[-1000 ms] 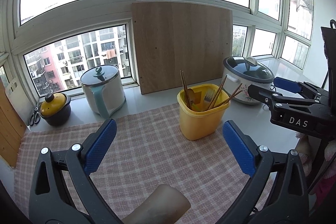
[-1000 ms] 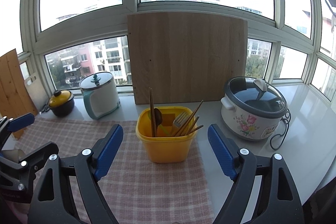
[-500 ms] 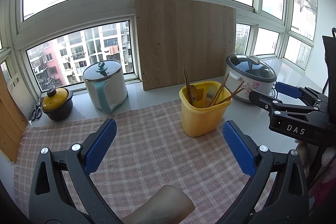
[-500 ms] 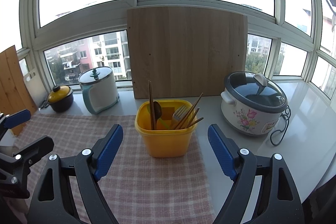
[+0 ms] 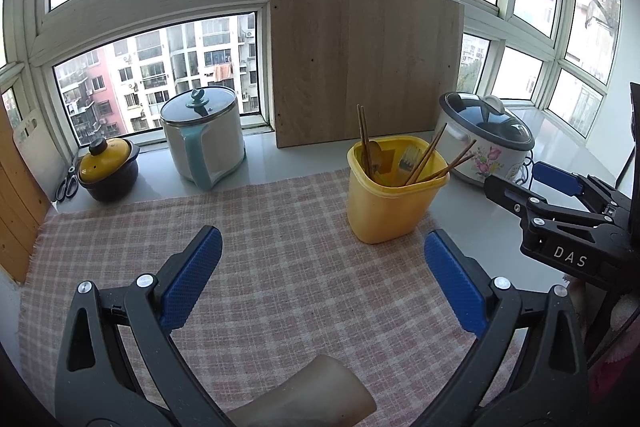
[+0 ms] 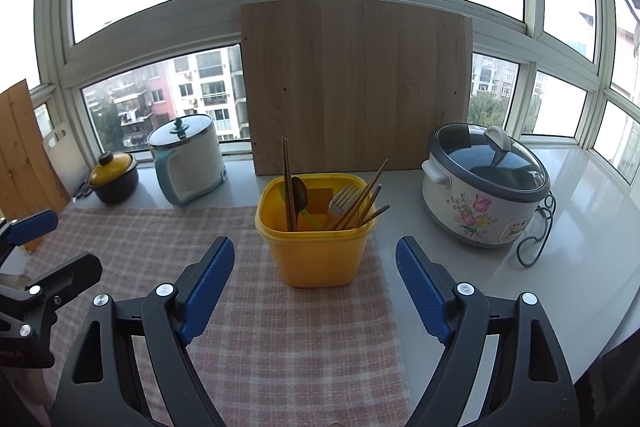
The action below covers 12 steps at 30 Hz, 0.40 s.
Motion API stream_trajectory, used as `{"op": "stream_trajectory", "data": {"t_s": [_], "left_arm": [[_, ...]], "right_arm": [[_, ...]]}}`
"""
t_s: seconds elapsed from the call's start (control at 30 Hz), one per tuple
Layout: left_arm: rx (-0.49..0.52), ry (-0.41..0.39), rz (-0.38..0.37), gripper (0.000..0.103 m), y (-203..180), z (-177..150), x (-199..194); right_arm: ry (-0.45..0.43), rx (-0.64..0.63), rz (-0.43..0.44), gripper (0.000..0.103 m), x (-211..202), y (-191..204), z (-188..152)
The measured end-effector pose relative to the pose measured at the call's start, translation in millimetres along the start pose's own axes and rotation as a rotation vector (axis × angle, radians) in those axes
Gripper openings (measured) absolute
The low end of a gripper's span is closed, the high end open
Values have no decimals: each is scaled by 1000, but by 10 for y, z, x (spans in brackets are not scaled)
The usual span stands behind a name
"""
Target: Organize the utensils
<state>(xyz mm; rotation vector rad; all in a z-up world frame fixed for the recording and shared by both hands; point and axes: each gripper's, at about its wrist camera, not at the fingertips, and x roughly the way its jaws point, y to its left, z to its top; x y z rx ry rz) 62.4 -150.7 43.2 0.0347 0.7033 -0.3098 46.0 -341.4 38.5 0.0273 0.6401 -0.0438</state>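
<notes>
Windows wrap a pale worktop (image 6: 580, 211) spread with a checked cloth (image 6: 280, 339). At 12 o'clock from the right hand-held gripper (image 6: 315, 289), on the cloth's far edge, stands the yellow bin (image 6: 318, 251) holding chopsticks (image 6: 287, 183), a dark spoon (image 6: 299, 197) and a fork (image 6: 343, 201), all upright or leaning. Both jaws gape wide with nothing in them; the left hand-held gripper (image 5: 320, 277) sees the bin at 1 o'clock. Everything seems already collected, so this looks like the closing or opening step; any next move would mean reaching forward to the bin.
</notes>
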Motion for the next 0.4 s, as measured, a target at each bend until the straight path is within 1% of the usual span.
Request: {"op": "stream_trajectory", "data": {"t_s": [0.2,0.27,0.4], "left_arm": [[0,38,2,103,5,-87,98],[1,34,-2,103,-4,-106,96],[11,21,13,103,-19,-110,90]], "right_arm": [[14,3,5,83,33,9,-33],[17,3,6,83,42,13,-42],[22,1,5,83,56,18,-50]]}}
